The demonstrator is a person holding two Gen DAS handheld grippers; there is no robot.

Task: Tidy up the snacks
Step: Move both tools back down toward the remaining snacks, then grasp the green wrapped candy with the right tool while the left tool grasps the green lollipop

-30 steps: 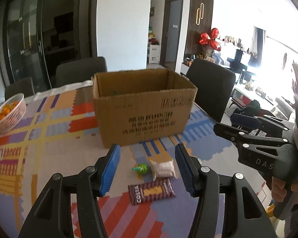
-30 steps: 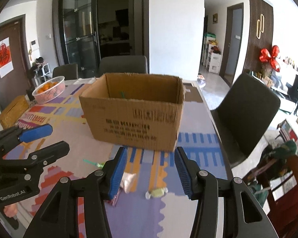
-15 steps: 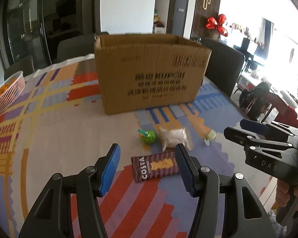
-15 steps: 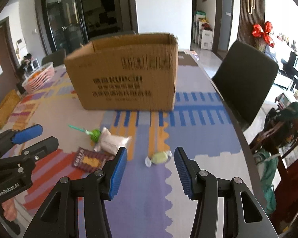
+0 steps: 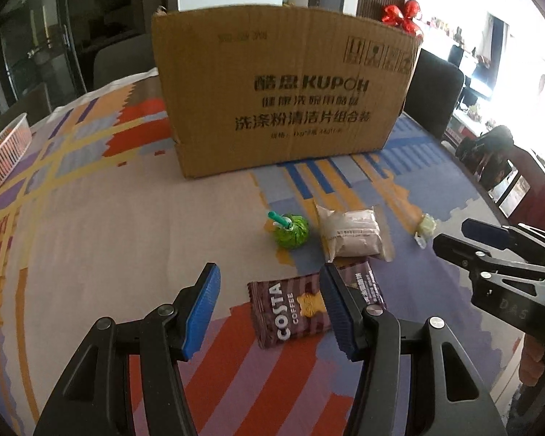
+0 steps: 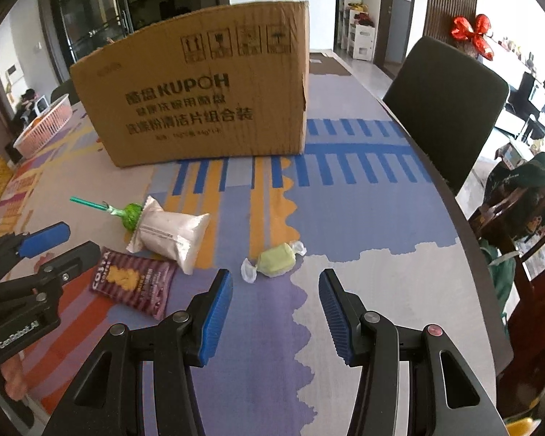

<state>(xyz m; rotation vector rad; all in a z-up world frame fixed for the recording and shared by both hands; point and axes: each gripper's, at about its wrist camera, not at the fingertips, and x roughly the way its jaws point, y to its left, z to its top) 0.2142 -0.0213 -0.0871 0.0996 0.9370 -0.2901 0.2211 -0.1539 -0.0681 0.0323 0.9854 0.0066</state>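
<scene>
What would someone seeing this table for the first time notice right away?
The big brown cardboard box with dark print stands at the back of the patterned tablecloth. In front lie four small snacks: a brown Costa Coffee packet, a pale wrapped cake, a green lollipop and a light green twist-wrapped candy. Two open blue-padded grippers, left gripper and right gripper, point at them.

We could not see inside the cardboard box [image 5: 287, 87]; its near wall hid the contents. The left gripper's [image 5: 270, 307] right finger covered part of the Costa coffee packet [image 5: 290, 312]. The pink basket [image 5: 3, 152] was cut off at the left edge, its fruit barely visible.
</scene>
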